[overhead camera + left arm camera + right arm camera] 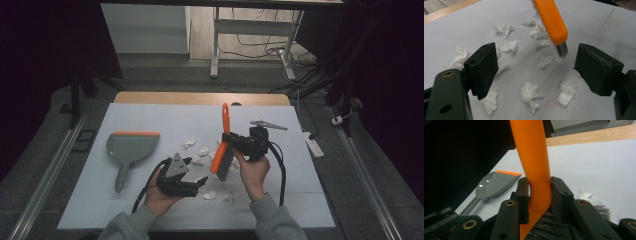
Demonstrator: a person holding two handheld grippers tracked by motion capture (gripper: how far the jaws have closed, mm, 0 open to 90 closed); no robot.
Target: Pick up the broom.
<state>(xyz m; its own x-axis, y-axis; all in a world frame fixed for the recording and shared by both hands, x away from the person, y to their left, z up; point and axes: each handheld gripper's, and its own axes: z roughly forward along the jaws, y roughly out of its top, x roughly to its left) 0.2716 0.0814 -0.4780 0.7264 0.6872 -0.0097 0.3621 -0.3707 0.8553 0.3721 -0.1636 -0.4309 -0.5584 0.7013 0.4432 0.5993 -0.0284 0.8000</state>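
Note:
An orange hand brush (223, 145) with dark bristles is held tilted above the white table, handle up. My right gripper (231, 140) is shut on the brush (536, 177) at its neck; the jaws press both sides of the orange handle. The brush's bristle end (561, 48) hangs over scraps of white paper (530, 93) scattered on the table. My left gripper (196, 175) is open and holds nothing, low over the table just left of the paper scraps (199, 156). A grey dustpan (131, 147) with an orange lip lies flat at the left, apart from both grippers.
The dustpan (492, 186) lies handle toward the table's near side. A wooden strip (200, 98) borders the table's far edge. A white power strip (312, 142) lies on the floor right of the table. Desk legs and cables stand beyond.

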